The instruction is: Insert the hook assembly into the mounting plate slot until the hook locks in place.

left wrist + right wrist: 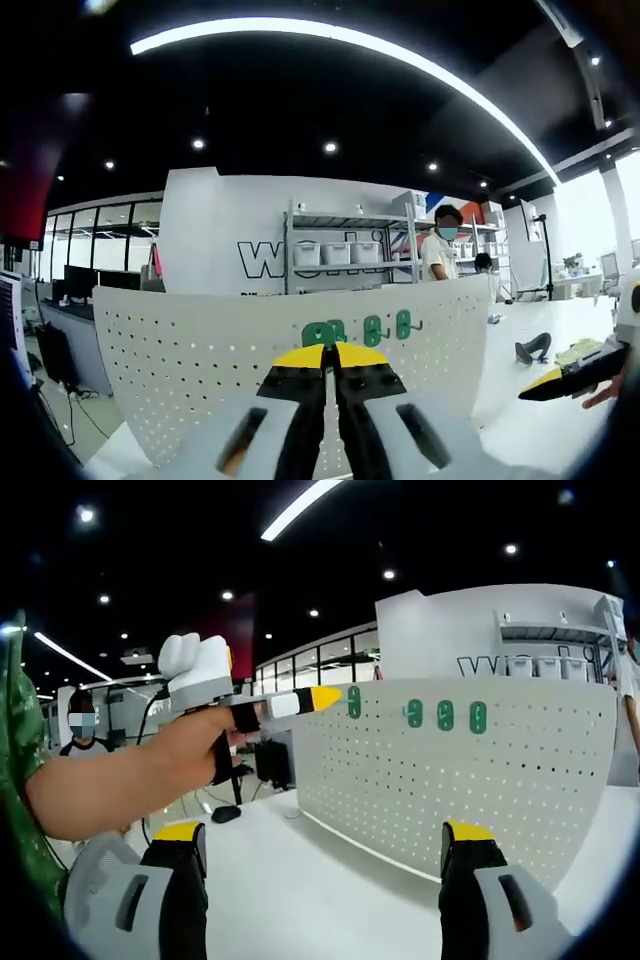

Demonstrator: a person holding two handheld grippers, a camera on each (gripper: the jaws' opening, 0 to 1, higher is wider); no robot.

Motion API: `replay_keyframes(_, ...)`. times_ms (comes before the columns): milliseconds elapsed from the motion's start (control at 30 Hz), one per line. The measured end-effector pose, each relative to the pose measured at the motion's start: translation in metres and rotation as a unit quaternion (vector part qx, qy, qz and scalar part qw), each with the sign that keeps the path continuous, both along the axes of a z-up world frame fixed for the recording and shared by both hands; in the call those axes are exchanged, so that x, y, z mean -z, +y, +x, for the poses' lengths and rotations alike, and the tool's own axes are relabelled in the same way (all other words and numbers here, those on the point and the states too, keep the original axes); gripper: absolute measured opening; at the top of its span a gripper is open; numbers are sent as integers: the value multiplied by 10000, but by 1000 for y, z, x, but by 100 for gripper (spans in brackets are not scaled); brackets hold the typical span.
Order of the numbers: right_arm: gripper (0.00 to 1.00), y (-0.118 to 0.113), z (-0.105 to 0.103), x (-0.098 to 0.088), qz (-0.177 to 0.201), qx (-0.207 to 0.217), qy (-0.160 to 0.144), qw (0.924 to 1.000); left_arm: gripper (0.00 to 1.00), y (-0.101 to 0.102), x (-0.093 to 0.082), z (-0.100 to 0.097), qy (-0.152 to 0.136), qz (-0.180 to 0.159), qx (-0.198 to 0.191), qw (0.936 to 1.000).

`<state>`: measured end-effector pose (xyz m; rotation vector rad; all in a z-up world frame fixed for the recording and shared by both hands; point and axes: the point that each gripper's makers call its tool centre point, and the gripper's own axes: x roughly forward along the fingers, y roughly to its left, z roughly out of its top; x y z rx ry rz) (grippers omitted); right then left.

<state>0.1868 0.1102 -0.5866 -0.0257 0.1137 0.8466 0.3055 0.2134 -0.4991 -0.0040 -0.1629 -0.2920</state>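
A white pegboard mounting plate [190, 350] [520, 780] stands upright on the white table. In the left gripper view my left gripper [330, 356] is shut, its yellow tips right at a green hook [322, 333] on the board's upper edge. In the right gripper view the left gripper [322, 697], held by a hand [190, 745], touches the leftmost green hook [354, 702]. Three more green hooks [445, 715] hang in a row to its right. My right gripper [325, 835] stands wide open and holds nothing, well back from the board. It also enters the left gripper view as the right gripper [568, 377].
The white table [300, 890] stretches in front of the board. Behind the board are a metal shelf with white bins [335, 252] and a masked person [440, 240]. Another person [82, 725] stands far left. A black object [533, 348] lies on the table at right.
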Motion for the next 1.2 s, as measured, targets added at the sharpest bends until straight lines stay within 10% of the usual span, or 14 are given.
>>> replay_keyframes(1200,98,-9,17,7,-112,65,97,9999,2,-1,-5,53,-246,168,-188,9994)
